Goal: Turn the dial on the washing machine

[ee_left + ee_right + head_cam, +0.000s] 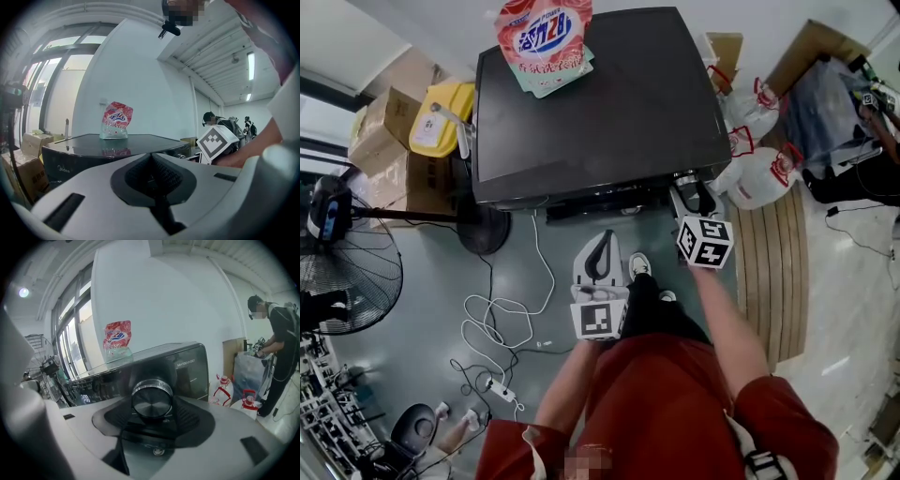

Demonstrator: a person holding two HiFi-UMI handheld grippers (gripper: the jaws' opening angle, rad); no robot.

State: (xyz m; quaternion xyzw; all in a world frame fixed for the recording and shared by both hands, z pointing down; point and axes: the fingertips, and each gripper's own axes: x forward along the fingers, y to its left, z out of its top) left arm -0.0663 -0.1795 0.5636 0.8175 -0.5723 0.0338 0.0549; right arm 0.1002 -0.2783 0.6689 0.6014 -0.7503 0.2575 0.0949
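Grey right gripper (151, 395): jaws clamped on the round, brushed-silver metal dial (151, 405).
Dial's place: front panel, right end, of the glossy black washing machine (600, 94).
Grey left gripper (151, 161): jaws together, empty.

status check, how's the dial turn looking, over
Right gripper jaws closed on the dial, front right corner of the washing machine. Left gripper shut, empty, off the machine. Detergent pouch on top, clear of the dial.
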